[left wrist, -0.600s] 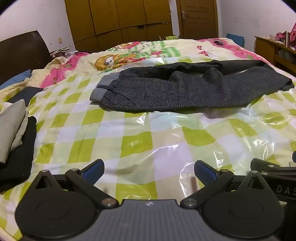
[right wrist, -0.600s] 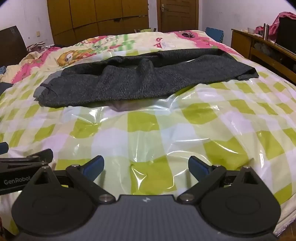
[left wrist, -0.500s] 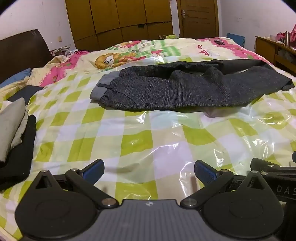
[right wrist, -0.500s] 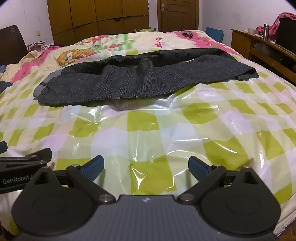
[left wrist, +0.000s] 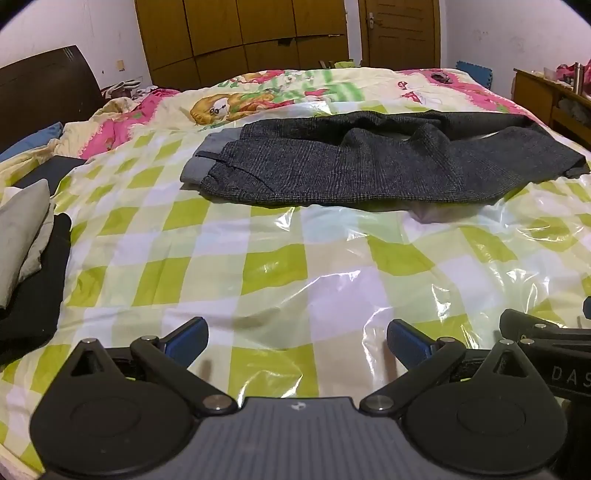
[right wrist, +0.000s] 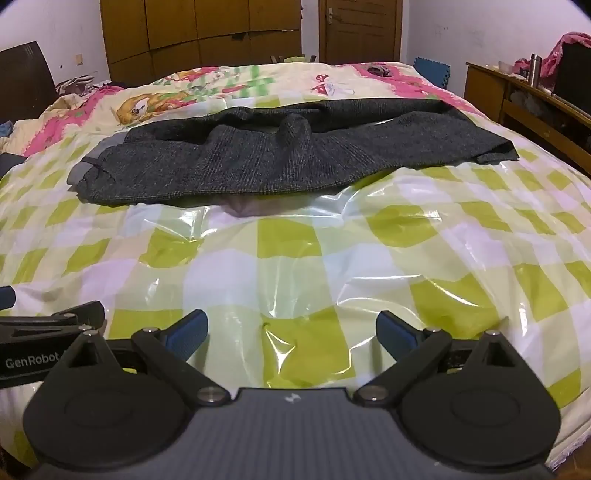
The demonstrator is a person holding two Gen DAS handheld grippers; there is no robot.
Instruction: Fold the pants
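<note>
while nothing has visibly shifted lately, both left gripper [left wrist: 295, 338] and right gripper [right wrist: 291, 330] hovering wide, empty, apparently short of unfolded pants [left wrist: 369, 166].

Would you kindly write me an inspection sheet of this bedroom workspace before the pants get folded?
Surface: bed covered by a glossy green-checked plastic sheet, wrinkled, over a cartoon-print quilt.
Job's things: dark grey pants lie lengthwise across the sheet, waistband at picture left, rumpled in the middle, not held.
Clutter: stack of folded clothes at the left edge of the bed.
Grippers: left tongs and right tongs both open, empty, over bare sheet short of the pants.
Cables: nothing seen.
Surroundings: wooden wardrobe, door, dark headboard, wooden side unit with a metal flask.
</note>
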